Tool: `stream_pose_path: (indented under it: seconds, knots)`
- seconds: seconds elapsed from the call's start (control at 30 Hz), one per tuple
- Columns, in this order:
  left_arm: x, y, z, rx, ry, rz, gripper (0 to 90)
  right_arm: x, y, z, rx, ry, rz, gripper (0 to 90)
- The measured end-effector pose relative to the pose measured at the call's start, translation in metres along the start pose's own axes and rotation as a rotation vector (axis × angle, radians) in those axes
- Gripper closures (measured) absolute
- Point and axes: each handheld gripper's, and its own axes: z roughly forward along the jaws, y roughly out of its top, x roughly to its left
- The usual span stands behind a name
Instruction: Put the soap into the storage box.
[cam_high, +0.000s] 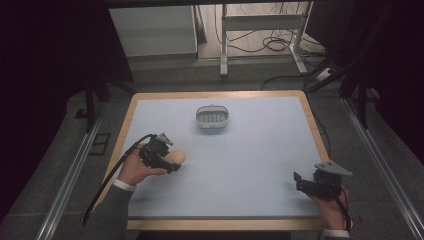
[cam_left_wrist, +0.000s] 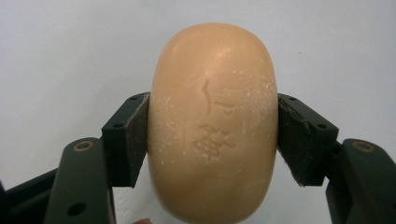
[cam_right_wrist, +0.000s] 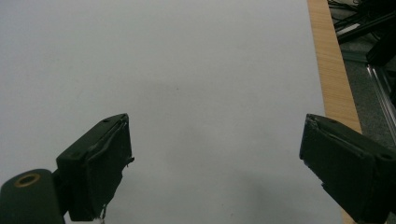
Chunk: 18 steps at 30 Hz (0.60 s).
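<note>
A tan oval bar of soap with a stamped mark sits between the two jaws of my left gripper, which is shut on its sides. In the high view that left gripper is at the table's left, with the soap sticking out to the right just above the surface. A small grey soap dish with a slotted floor stands at the far middle of the table. My right gripper rests near the front right corner; in its own view the right gripper stands wide open over bare table.
The table has a pale blue-white top and a wooden rim. Beyond its far edge stand a white desk frame and loose cables on the floor. Metal rails run along both sides.
</note>
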Motion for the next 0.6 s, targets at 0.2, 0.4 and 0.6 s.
stream_pose_path:
  seconds: [0.2, 0.4, 0.6]
  knots:
    - [0.0011, 0.003, 0.0002, -0.001, 0.0, 0.0, 32.5, -0.0002, -0.0003, 0.0006, 0.004, -0.002, -0.001, 9.2]
    - [0.0005, 0.0063, 0.0006, 0.001, 0.004, 0.006, 32.5, -0.0004, -0.0004, 0.0006, 0.005, -0.002, 0.003, 9.2]
    - [0.0006, 0.01, -0.0016, -0.007, 0.006, 0.012, 32.5, -0.0006, -0.0004, 0.0005, 0.003, 0.001, 0.001, 9.2]
